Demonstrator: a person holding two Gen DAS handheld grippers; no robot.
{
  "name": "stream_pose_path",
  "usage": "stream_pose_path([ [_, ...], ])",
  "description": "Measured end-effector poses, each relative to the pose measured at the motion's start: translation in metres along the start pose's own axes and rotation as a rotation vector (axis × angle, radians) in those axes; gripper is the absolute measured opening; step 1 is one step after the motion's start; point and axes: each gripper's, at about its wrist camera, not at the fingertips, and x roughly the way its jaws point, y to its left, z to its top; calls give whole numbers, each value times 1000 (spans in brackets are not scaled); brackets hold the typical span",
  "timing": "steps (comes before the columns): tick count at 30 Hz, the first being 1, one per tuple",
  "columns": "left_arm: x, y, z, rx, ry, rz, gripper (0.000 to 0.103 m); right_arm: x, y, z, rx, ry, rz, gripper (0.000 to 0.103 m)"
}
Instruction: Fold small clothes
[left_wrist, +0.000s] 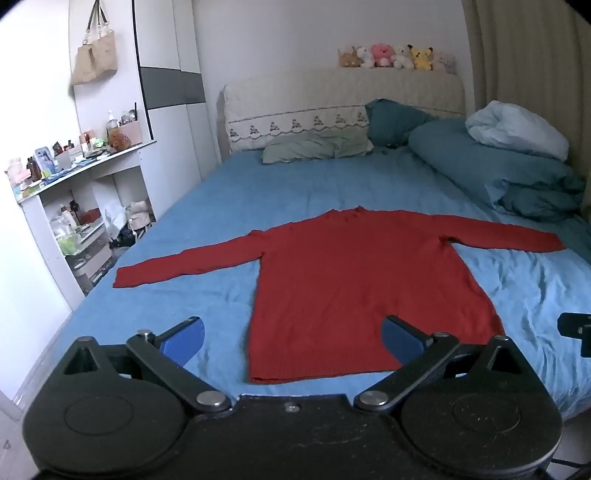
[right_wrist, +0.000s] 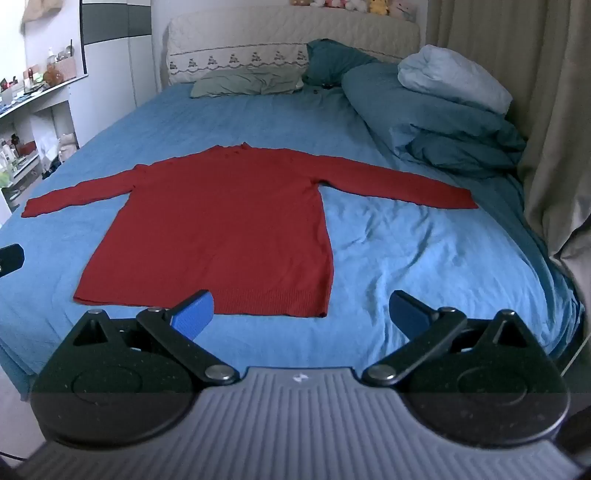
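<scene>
While the red sweater (left_wrist: 354, 280) is lying flat on the blue bed (left_wrist: 207, 206) with sleeves stretching toward nine and three o'clock, bare sheet is showing all around it. Below its hem, the left gripper (left_wrist: 293, 338) and right gripper (right_wrist: 301, 312) are hovering wide open, holding nothing.

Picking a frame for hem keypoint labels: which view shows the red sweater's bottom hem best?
Right wrist. The red sweater shows its hem almost edge to edge, with only a blue pad of the right tongs overlapping it. In the left wrist view the hem is cut off on the right by a pad of the left tongs.
</scene>
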Motion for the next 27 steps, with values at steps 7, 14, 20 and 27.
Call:
stream_pose_path([
  [7,6,6,1,-30,13,-18,103,1,0,-1,0,2,1,103],
  [14,9,1,3,-6,18,-5,103,1,-1,1,-1,6,1,103],
  [20,8,1,3,-9,17,-6,103,5,3,-2,-3,9,4,103],
  [27,8,1,2,-11,14,-4,103,4,5,-2,-5,12,4,103],
])
